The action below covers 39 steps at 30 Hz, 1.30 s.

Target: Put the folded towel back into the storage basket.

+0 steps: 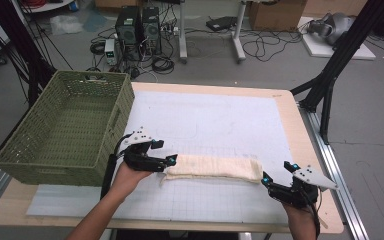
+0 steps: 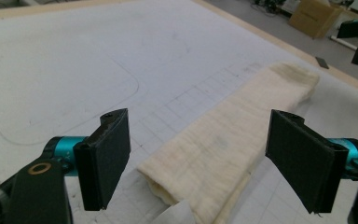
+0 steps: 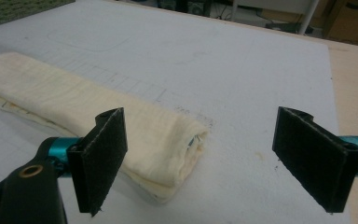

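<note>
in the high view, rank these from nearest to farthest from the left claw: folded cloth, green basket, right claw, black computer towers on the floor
1. Folded cloth: its near end lies right at the left claw.
2. Green basket: on the table's left side, just beside that hand.
3. Right claw: past the cloth's other end, toward the table's right.
4. Black computer towers: on the floor beyond the table.

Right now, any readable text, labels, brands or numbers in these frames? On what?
None readable.
Mat: printed grid and outline, no legible words or numbers.
Folded cloth: no text.
Green basket: no label.
Cardboard box: any print too blurred.
Computer towers: too small to read.
</note>
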Tool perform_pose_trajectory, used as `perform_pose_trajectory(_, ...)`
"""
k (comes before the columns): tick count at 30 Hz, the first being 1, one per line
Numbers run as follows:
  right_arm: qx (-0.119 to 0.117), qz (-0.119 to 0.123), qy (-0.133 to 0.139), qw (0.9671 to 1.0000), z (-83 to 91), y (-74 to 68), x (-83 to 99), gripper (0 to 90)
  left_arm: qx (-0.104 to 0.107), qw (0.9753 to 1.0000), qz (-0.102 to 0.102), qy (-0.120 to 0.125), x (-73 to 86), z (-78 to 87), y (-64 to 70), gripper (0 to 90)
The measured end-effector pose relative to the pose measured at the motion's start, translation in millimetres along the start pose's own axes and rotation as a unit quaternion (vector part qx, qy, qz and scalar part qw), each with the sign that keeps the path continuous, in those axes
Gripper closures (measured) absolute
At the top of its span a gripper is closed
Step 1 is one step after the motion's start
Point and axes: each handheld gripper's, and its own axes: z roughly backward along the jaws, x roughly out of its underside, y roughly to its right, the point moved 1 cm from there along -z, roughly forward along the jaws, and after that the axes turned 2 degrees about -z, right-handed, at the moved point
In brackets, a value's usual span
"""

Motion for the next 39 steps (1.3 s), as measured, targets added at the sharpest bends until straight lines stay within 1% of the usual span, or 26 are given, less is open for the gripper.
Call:
perform_pose_trajectory(2, 0.0, 0.003, 0.0, 1.0, -0.4, 0.3, 0.0, 16.7, -0.003, 0.9999, 0.005, -0.011, 3.3, -4.5, -1.0, 22.3)
perform_pose_trajectory(5, 0.0, 0.0, -0.002, 1.0, -0.5, 0.0, 0.3, 16.7, -0.012, 0.9994, 0.011, -0.032, 8.6, -11.3, -1.8, 23.5)
perform_pose_trajectory(6, 0.0, 0.0, -0.002, 1.0, -0.5, 0.0, 0.3, 16.7, -0.012, 0.9994, 0.011, -0.032, 8.6, -11.3, -1.8, 23.8)
perform_pose_trajectory(7, 0.0, 0.002, -0.003, 1.0, -0.8, 0.3, 0.7, 16.7, -0.018, 0.9986, 0.012, -0.049, 11.4, -16.7, -1.2, 23.9)
perform_pose_trajectory(8, 0.0, 0.002, -0.003, 1.0, -0.9, 0.3, 0.8, 16.7, -0.018, 0.9986, 0.012, -0.049, 11.4, -16.7, -1.2, 24.2)
perform_pose_trajectory(9, 0.0, 0.002, -0.002, 1.0, -1.3, 0.4, 0.8, 16.7, -0.022, 0.9977, 0.013, -0.062, 13.6, -21.3, -0.5, 25.1)
perform_pose_trajectory(10, 0.0, 0.002, -0.003, 1.0, -1.4, 0.4, 0.9, 16.7, -0.022, 0.9977, 0.013, -0.062, 13.6, -21.3, -0.5, 25.8)
perform_pose_trajectory(11, 0.0, 0.002, -0.003, 1.0, -1.3, 0.3, 0.9, 16.7, -0.023, 0.997, 0.013, -0.072, 15.2, -25.3, 0.2, 26.6)
perform_pose_trajectory(13, 0.0, 0.002, -0.003, 1.0, -1.4, 0.5, 0.9, 16.7, -0.022, 0.9963, 0.016, -0.081, 16.8, -28.8, 1.0, 27.8)
perform_pose_trajectory(16, 0.001, 0.001, -0.005, 1.0, -1.0, 1.0, 1.2, 16.7, -0.026, 0.9951, 0.011, -0.095, 19.0, -32.7, 1.9, 28.5)
perform_pose_trajectory(18, 0.001, 0.0, -0.004, 1.0, -0.8, 0.9, 1.2, 16.7, -0.028, 0.9948, 0.01, -0.098, 19.7, -33.5, 2.1, 28.8)
perform_pose_trajectory(19, 0.002, 0.0, -0.003, 1.0, -0.5, 1.0, 1.1, 16.7, -0.03, 0.994, 0.006, -0.105, 20.5, -34.4, 2.0, 28.9)
perform_pose_trajectory(21, 0.002, 0.0, -0.004, 1.0, -0.6, 1.0, 1.1, 16.7, -0.03, 0.9939, 0.005, -0.106, 20.8, -35.0, 2.2, 29.4)
perform_pose_trajectory(25, 0.001, 0.0, -0.003, 1.0, -0.9, 0.7, 1.1, 16.7, -0.03, 0.9913, -0.015, -0.127, 24.0, -38.5, 5.6, 33.4)
perform_pose_trajectory(26, 0.001, 0.001, -0.003, 1.0, -1.0, 0.9, 1.1, 16.7, -0.03, 0.9913, -0.015, -0.127, 24.0, -38.5, 5.6, 34.8)
perform_pose_trajectory(27, 0.001, 0.0, -0.005, 1.0, -1.0, 0.8, 1.1, 16.7, -0.028, 0.9895, -0.032, -0.138, 25.8, -40.0, 7.7, 38.1)
perform_pose_trajectory(28, 0.001, 0.0, -0.005, 1.0, -1.0, 0.8, 1.1, 16.7, -0.028, 0.9895, -0.032, -0.138, 25.8, -40.0, 7.7, 40.8)
perform_pose_trajectory(29, 0.001, 0.0, -0.005, 1.0, -1.0, 1.0, 1.2, 16.7, -0.028, 0.9868, -0.05, -0.151, 27.8, -41.3, 10.1, 46.1)
perform_pose_trajectory(30, 0.001, -0.001, -0.004, 1.0, -1.0, 1.0, 1.1, 16.7, -0.028, 0.9868, -0.05, -0.151, 27.8, -41.3, 10.1, 48.5)
perform_pose_trajectory(31, 0.001, 0.001, -0.004, 1.0, -1.1, 1.3, 1.1, 16.7, -0.031, 0.9863, -0.057, -0.152, 28.5, -41.6, 10.9, 49.3)
perform_pose_trajectory(32, 0.002, 0.0, -0.005, 1.0, -0.9, 1.3, 1.1, 16.7, -0.034, 0.9867, -0.055, -0.149, 29.0, -41.1, 11.2, 50.5)
perform_pose_trajectory(33, 0.002, 0.0, -0.005, 1.0, -1.0, 1.4, 1.1, 16.7, -0.038, 0.9878, -0.05, -0.142, 30.8, -40.9, 11.7, 51.2)
perform_pose_trajectory(35, 0.001, -0.001, -0.006, 1.0, -1.2, 1.1, 1.2, 16.7, -0.04, 0.9875, -0.054, -0.143, 30.6, -41.0, 12.3, 52.5)
perform_pose_trajectory(36, 0.001, 0.001, -0.006, 1.0, -1.3, 1.2, 1.2, 16.7, -0.04, 0.9875, -0.054, -0.143, 30.6, -41.0, 12.3, 53.4)
perform_pose_trajectory(39, 0.001, 0.002, -0.006, 1.0, -1.4, 0.9, 1.0, 16.7, -0.032, 0.9876, -0.056, -0.143, 30.6, -40.8, 14.6, 61.4)
